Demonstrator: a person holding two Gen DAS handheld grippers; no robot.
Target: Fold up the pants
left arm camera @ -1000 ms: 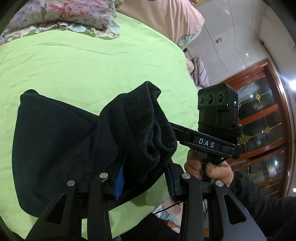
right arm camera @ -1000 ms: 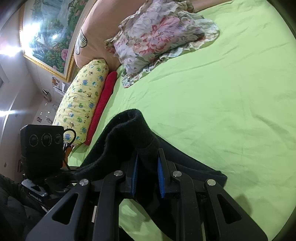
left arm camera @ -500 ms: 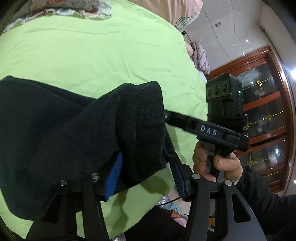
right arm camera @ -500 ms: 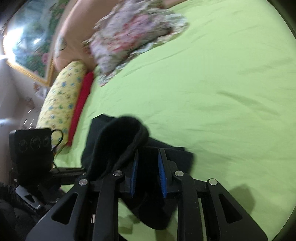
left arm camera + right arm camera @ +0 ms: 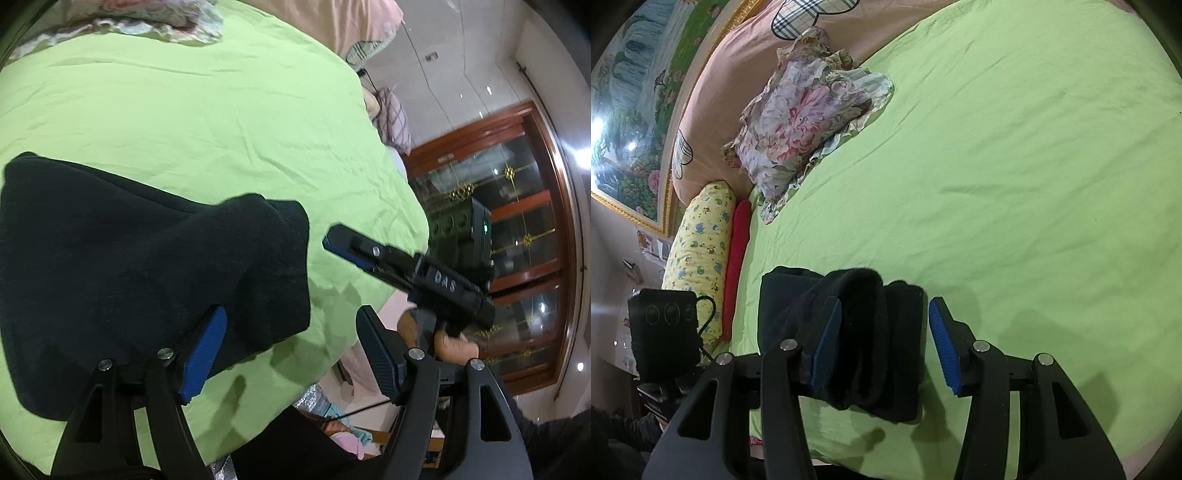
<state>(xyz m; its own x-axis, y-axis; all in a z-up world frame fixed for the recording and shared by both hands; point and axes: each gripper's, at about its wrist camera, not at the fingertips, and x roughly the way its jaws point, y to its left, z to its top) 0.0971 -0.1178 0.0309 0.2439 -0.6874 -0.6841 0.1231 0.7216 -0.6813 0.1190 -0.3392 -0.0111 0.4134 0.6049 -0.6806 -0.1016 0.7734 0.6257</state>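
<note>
both jaws now spread, pants (image 5: 147, 273) released

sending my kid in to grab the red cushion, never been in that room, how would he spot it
Start at the bed with the green sheet and go to its head, under the framed painting. There a long yellow bolster lies along the sheet's edge, and the red cushion lies between it and the sheet. It is the only plain red thing there, slimmer than the bolster and unpatterned, unlike the floral pillow nearby.

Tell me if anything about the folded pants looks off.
Slightly. The black pants lie folded near the edge of the green bedsheet, but the top layer bulges in a loose roll rather than flat. Nothing looks damaged or spilled.
</note>
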